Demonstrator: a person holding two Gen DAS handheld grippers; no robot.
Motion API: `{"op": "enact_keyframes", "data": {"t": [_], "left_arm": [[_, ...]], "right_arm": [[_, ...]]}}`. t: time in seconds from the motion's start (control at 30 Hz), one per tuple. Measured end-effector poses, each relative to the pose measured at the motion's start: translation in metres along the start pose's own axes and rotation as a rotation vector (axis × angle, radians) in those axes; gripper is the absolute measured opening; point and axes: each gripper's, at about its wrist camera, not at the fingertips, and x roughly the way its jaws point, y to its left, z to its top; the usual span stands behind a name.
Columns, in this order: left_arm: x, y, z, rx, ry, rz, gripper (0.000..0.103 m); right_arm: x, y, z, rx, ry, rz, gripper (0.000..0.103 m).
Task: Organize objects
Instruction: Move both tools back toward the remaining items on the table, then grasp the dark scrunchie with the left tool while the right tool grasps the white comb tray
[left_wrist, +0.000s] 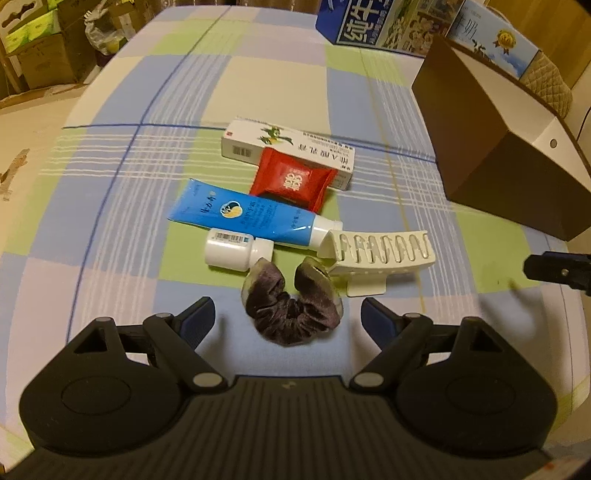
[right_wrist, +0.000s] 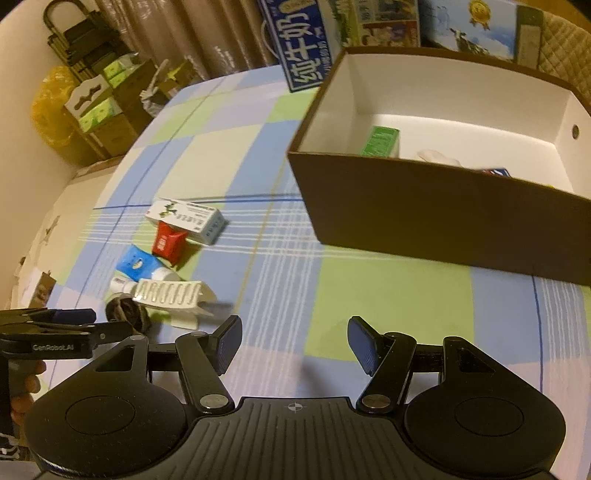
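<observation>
A dark purple scrunchie (left_wrist: 291, 302) lies on the checked tablecloth, between the spread fingers of my open left gripper (left_wrist: 288, 317). Behind it sit a white hair claw (left_wrist: 376, 254), a white pill bottle (left_wrist: 236, 251), a blue tube (left_wrist: 251, 218), a red snack packet (left_wrist: 293, 179) and a white carton (left_wrist: 288, 147). The brown box (right_wrist: 443, 218) with a white inside stands at the right; a green carton (right_wrist: 380, 142) and other items lie in it. My right gripper (right_wrist: 293, 341) hovers open and empty over the cloth in front of the box.
Blue milk cartons (left_wrist: 369, 26) stand at the table's far edge behind the box. Cardboard boxes and bags (right_wrist: 99, 103) are stacked on the floor beyond the table's left side. The right gripper's tip (left_wrist: 554, 269) shows at the right of the left wrist view.
</observation>
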Motion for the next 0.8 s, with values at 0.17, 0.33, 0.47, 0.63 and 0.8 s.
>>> {"op": "enact_keyframes", "data": {"t": [0.17, 0.33, 0.47, 0.63, 0.8], "left_arm": [[0.013, -0.001, 0.002, 0.004, 0.015, 0.008, 0.075], [0.02, -0.003, 0.003, 0.02, 0.016, 0.01, 0.051], [0.016, -0.004, 0.0, 0.023, -0.003, -0.001, 0.037], [0.004, -0.005, -0.004, 0.051, -0.03, 0.018, 0.025], [-0.008, 0.009, -0.012, 0.021, -0.032, 0.035, 0.025]], "right_arm": [[0.001, -0.007, -0.004, 0.019, 0.011, -0.015, 0.061], [0.003, -0.008, -0.006, 0.021, 0.019, -0.018, 0.061], [0.008, -0.005, -0.005, 0.003, 0.022, -0.008, 0.061], [0.016, 0.009, -0.002, -0.05, 0.024, 0.03, 0.061], [0.027, 0.035, 0.004, -0.164, 0.022, 0.098, 0.061]]}}
